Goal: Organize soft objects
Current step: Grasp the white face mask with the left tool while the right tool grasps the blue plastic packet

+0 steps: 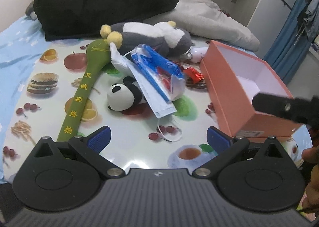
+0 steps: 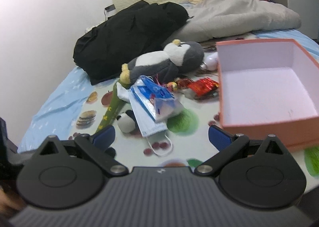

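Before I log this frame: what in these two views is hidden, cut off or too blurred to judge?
- Small black-and-white panda plush: body hidden under the pale blue face mask, both views.
- White rounded object: mostly behind the grey-and-white penguin plush and the open pink cardboard box.
- Red foil wrappers: blurred in right wrist view.

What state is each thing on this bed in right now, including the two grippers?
Left gripper: open, holding nothing.
Right gripper: open, holding nothing.
Pink box: lidless, empty.
Panda plush: lying partly under the face mask.
Face mask: loose, under the blue packet.
Blue packet: lying on the mask.
Penguin plush: lying on its side.
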`<control>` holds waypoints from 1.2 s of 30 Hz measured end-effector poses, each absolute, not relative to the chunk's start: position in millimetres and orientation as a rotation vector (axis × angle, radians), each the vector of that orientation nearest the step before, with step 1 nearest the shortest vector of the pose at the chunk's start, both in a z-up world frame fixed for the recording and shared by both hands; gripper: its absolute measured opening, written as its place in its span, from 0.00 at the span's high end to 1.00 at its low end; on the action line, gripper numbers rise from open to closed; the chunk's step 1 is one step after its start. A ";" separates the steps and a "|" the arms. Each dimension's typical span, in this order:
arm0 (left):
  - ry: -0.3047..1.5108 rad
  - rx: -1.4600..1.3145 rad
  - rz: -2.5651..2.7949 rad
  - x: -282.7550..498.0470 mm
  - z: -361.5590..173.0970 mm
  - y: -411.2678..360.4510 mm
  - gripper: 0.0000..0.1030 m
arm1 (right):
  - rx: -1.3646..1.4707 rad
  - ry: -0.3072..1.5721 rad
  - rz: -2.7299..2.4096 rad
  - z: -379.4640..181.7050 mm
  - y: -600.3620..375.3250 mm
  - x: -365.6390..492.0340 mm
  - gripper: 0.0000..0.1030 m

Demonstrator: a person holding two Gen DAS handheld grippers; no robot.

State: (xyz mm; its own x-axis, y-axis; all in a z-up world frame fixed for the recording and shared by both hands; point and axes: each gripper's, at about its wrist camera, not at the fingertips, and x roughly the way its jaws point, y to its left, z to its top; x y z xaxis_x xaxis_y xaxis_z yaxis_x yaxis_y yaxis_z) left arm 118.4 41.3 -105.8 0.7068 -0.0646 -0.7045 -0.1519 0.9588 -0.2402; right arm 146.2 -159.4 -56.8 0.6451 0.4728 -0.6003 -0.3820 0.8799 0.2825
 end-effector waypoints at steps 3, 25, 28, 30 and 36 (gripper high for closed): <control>0.802 -0.316 0.053 136.1 -121.6 51.9 0.00 | 0.144 0.733 0.523 -66.7 -148.2 166.8 0.01; 0.808 -0.454 -0.109 226.0 -194.6 78.1 0.15 | 0.088 0.762 0.487 -144.1 -86.7 295.9 0.05; 0.790 -0.452 -0.134 233.1 -198.4 79.4 0.20 | 0.150 0.803 0.512 -155.7 -88.5 310.7 0.05; 0.776 -0.443 -0.139 237.4 -198.2 80.2 0.24 | 0.163 0.819 0.518 -160.6 -87.3 316.6 0.06; 0.792 -0.437 -0.175 251.1 -202.2 77.4 0.45 | 0.163 0.858 0.532 -171.5 -81.8 330.8 0.09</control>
